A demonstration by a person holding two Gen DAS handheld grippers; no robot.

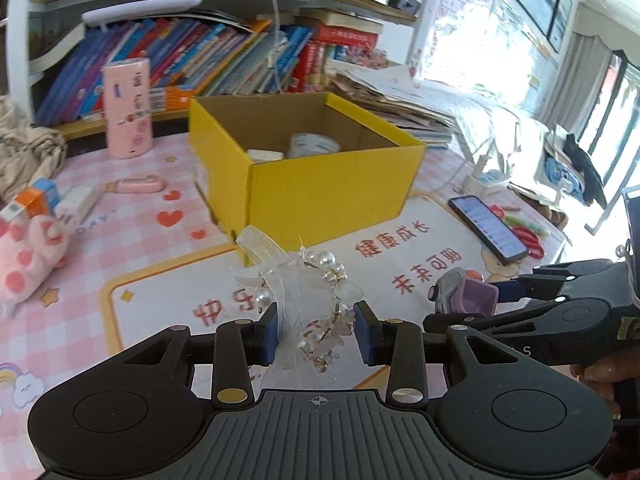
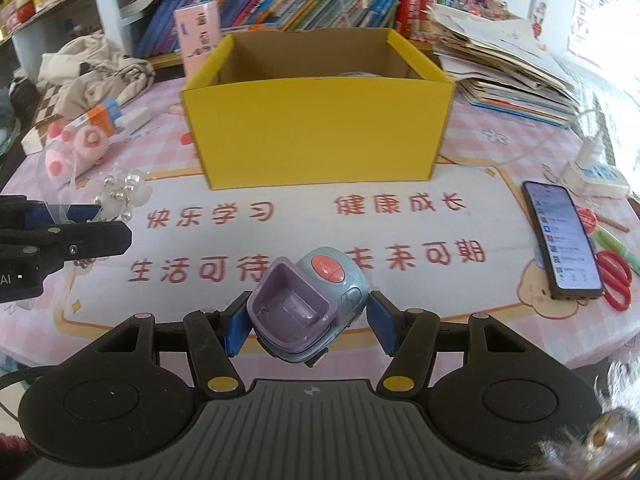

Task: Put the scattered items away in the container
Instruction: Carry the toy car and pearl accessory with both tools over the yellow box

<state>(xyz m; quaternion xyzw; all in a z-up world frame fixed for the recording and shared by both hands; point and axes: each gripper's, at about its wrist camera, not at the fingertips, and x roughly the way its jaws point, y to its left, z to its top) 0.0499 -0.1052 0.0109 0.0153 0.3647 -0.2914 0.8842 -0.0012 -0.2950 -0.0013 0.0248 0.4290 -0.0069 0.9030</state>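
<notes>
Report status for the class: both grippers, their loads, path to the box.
Left gripper shut on pearl-and-ribbon hairpiece. Right gripper shut on purple-and-blue toy. Open yellow cardboard box ahead, nothing between.

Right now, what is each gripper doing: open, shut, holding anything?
Left gripper: shut on the pearl hair ornament.
Right gripper: shut on the toy car.

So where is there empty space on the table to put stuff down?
The white mat with red writing is bare between the yellow cardboard box and the grippers. It's crowded by the black phone and red scissors, and near the pink plush toy.
</notes>
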